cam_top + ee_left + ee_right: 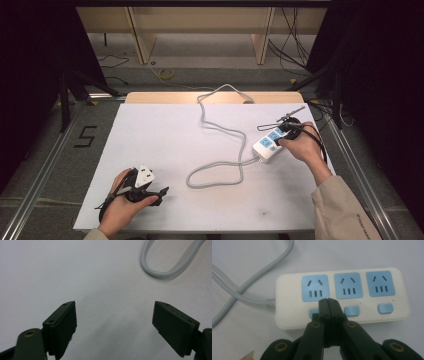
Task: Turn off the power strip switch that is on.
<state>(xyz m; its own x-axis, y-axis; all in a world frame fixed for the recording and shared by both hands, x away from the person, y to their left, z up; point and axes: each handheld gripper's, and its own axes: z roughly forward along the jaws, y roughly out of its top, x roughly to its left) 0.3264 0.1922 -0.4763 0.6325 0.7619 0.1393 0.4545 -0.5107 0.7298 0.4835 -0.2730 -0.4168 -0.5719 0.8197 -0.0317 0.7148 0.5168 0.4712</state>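
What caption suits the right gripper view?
Shut right gripper poised over a white power strip with three blue sockets.

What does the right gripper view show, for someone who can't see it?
The right gripper, fingers shut together, points at a white power strip with three blue sockets, near its leftmost switch. A grey cable runs off left.

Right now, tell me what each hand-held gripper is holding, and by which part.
Nothing is held. The left hand-held gripper is open over the bare table. The right hand-held gripper is shut, its tips over the power strip beside a switch, gripping nothing.
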